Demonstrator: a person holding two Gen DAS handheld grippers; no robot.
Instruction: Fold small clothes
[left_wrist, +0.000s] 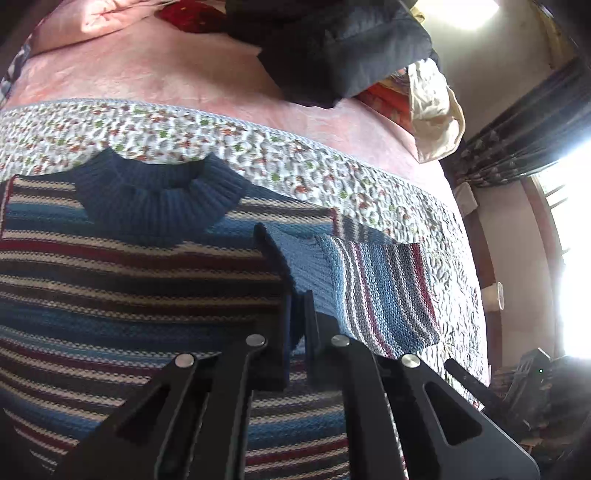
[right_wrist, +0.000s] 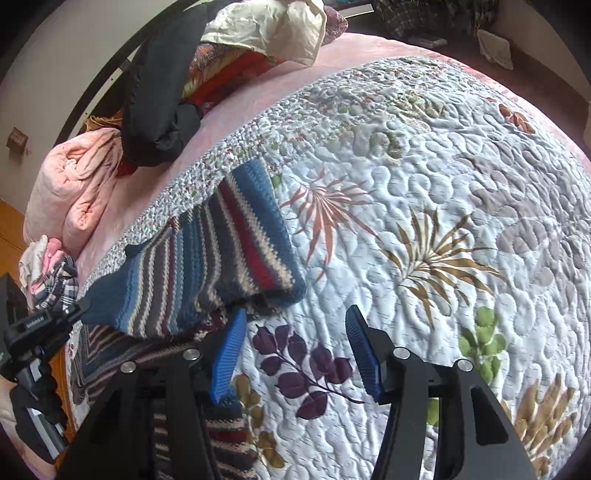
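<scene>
Surface: a bed covered by a pale quilted bedspread printed with leaves and fronds, its border a small floral print; a pink fleece blanket lies under it and shows beyond the quilt's border.

Background: a bright window and dark patterned curtains past the quilt's edge in the left wrist view.

Sweater: a small knitted sweater striped in blue, navy, dark red and cream, with a ribbed navy roll collar, lies flat on the quilt, its collar near the floral border.

Sleeve: one striped sleeve with a ribbed navy cuff is folded over, lifted across the sweater's body.

Left gripper: the black two-finger left gripper has its jaws pressed together on the sleeve's cuff, above the sweater's chest.

Right gripper: the black right gripper, with blue ribbed pads, has its jaws wide apart and holds nothing; it hovers over the quilt beside the sweater's edge, one pad just over the knit.

Pile: beyond the sweater's collar, on the pink blanket, a heap of dark, red and cream clothes.

Other laundry: a rolled pink blanket and a small bundle of plaid and pink garments, further along from the pile.
</scene>
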